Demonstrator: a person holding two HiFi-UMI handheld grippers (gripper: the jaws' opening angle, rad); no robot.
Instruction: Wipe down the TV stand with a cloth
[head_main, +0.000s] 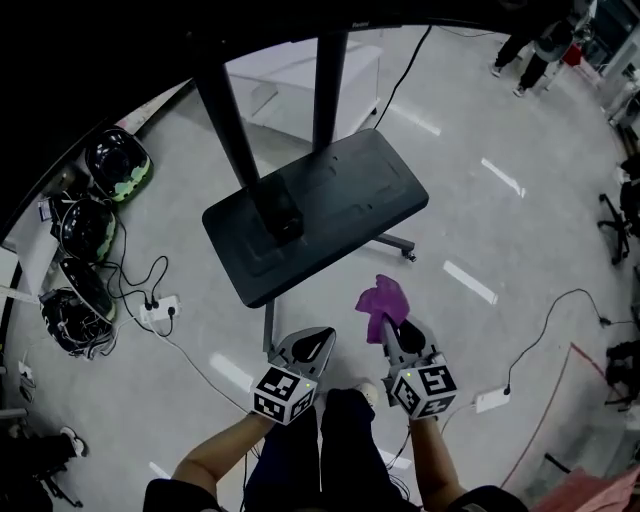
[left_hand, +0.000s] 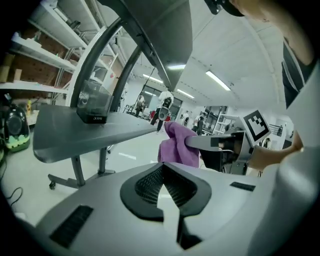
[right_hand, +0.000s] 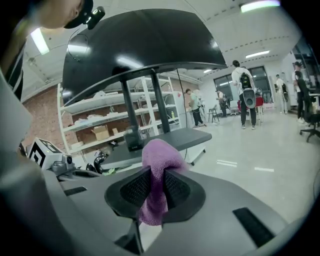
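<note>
The TV stand's dark shelf (head_main: 340, 200) hangs on two black poles over the grey floor, with a small black box (head_main: 283, 222) on it. It also shows as a grey slab (left_hand: 90, 132) in the left gripper view, and beyond the cloth (right_hand: 190, 137) in the right gripper view. A purple cloth (head_main: 383, 303) is bunched between the pads of my right gripper (head_main: 390, 330), which is shut on it (right_hand: 156, 182) just short of the shelf's near edge. My left gripper (head_main: 318, 340) is beside it, shut and empty (left_hand: 164, 172). From the left, the cloth (left_hand: 177, 145) sticks out of the right gripper (left_hand: 210, 142).
Several helmets (head_main: 115, 165) and a power strip (head_main: 160, 310) with cables lie on the floor at left. A white platform (head_main: 300, 80) stands behind the stand. Another power strip (head_main: 492, 400) and cable lie at right. People (head_main: 535, 50) walk far back right. Shelving (right_hand: 100, 125) lines the wall.
</note>
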